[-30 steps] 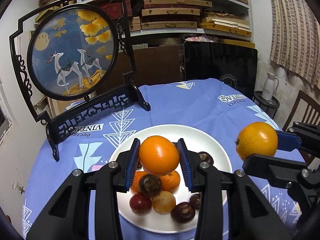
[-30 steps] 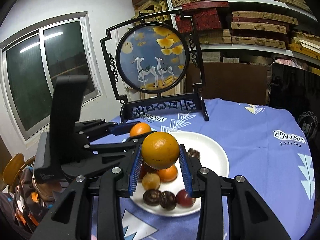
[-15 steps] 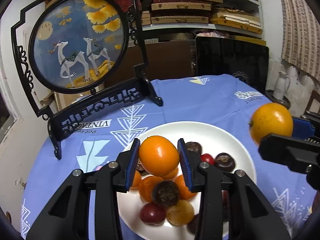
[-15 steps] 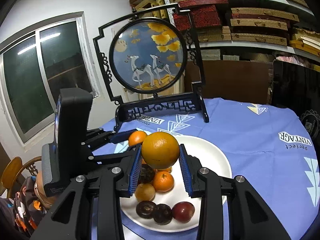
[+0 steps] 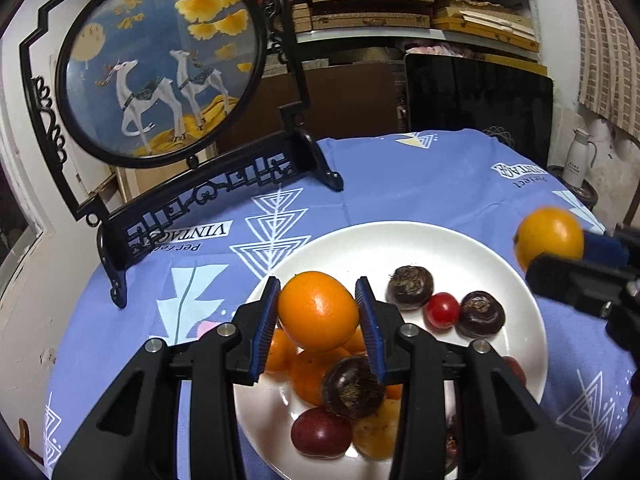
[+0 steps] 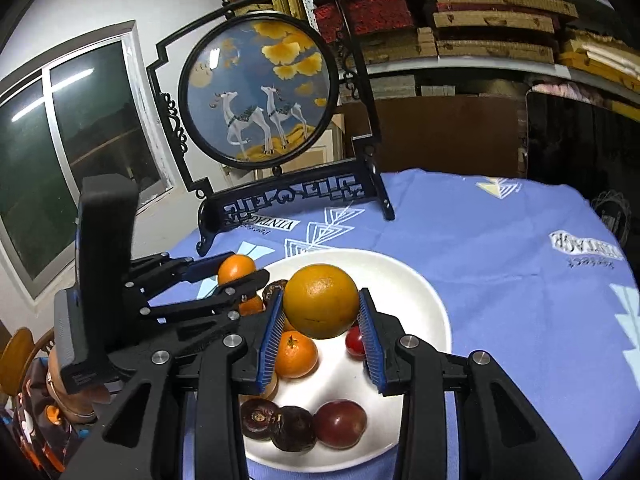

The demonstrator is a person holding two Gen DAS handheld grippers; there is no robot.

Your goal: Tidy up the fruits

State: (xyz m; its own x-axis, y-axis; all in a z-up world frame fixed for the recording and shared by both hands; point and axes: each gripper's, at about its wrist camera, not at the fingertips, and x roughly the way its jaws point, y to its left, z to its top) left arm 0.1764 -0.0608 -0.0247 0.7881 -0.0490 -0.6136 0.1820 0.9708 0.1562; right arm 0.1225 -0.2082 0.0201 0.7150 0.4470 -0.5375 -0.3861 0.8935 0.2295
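Note:
A white plate (image 5: 360,248) on the blue tablecloth holds small oranges, dark water chestnuts (image 5: 410,287), a cherry tomato (image 5: 441,310) and reddish round fruits. My left gripper (image 5: 318,312) is shut on an orange (image 5: 318,310) above the plate's left side. My right gripper (image 6: 320,314) is shut on a larger orange (image 6: 320,300) above the plate (image 6: 420,300). The right gripper's orange (image 5: 548,238) shows at the right edge of the left wrist view. The left gripper's orange (image 6: 236,269) shows at the left in the right wrist view.
A round deer picture in a black carved stand (image 5: 160,64) stands on the table behind the plate, also seen in the right wrist view (image 6: 260,92). A dark screen (image 5: 476,100) and shelves are beyond the table. A white flask (image 5: 578,158) sits far right.
Both grippers have moved down and closer to the plate, each still holding its orange. The plate looms larger in both views.

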